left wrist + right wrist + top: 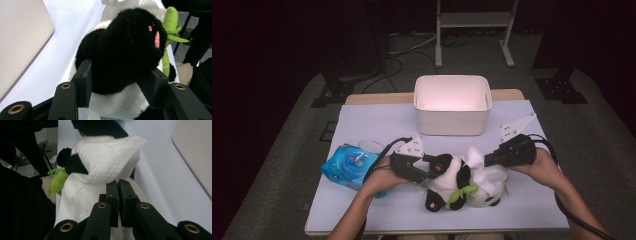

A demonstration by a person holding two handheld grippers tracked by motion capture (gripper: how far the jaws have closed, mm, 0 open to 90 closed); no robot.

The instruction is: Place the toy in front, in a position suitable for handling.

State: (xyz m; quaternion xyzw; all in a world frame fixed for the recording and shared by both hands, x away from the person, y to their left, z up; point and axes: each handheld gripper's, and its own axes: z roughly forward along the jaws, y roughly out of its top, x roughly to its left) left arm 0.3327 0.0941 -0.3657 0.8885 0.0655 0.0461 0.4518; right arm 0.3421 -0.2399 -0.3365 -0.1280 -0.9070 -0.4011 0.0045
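1. The left claw (428,167) is gripping a black limb of the panda plush (457,181), which is lying at the lower centre of the high view on the bench (377,120).
2. In the left gripper view the limb (125,50) is bulging between the jaws and hiding most of the panda's body.
3. The right claw (118,202) is clenched on a white cloth (105,160) that is draping over the panda and covering its face.
4. A green bamboo sprig (460,194) is peeking out beneath the cloth.
5. A white bin (452,107) is standing at upper centre, its inside washed out.
6. A blue packet (346,167) is lying at lower left, partly covered by the left forearm.
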